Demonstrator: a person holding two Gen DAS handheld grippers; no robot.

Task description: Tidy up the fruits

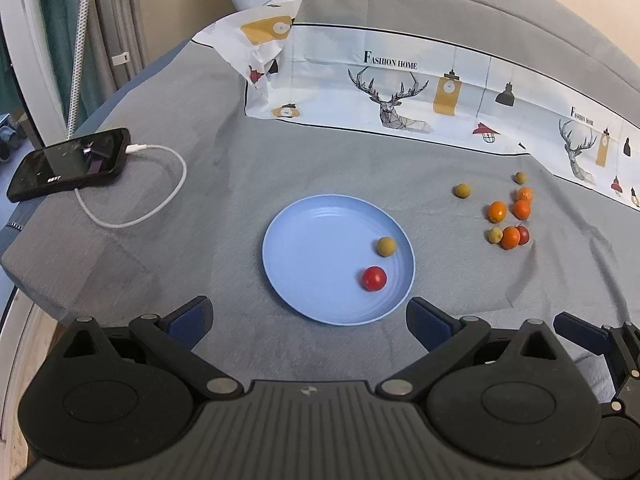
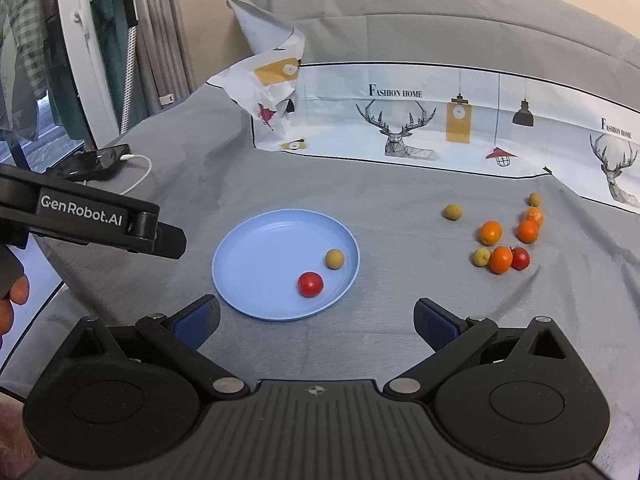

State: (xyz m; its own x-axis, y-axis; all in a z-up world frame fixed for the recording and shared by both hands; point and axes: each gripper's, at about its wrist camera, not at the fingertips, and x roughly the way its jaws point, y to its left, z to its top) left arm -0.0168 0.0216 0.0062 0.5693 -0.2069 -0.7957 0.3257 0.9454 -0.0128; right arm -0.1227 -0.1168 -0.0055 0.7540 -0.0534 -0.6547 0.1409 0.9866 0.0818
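I see the blue plate [image 1: 320, 216] on the grey cloth [image 1: 224, 184], holding a red cherry tomato [image 1: 374, 278] and a tan round fruit [image 1: 386, 246] near its right rim, close together but apart. To the plate's right, loose on the cloth, sit the other fruits [image 1: 508, 220]: four orange ones, three tan ones and a dark red one, the nearest three touching in a row.

My left gripper [image 1: 310, 322] hangs over the plate's near edge with its blue-padded fingers spread wide and nothing between them. My right gripper [image 2: 316, 320] is likewise spread and empty, just short of the plate.

Behind the fruit, a white printed sheet [image 1: 400, 92] with deer and lamps lies across the cloth, its left end crumpled up. At far left a black phone [image 1: 70, 164] rests by the edge with a white cable [image 1: 160, 184] plugged in. Beyond it I see grey curtains [image 2: 168, 40] and a white frame [image 2: 76, 48].
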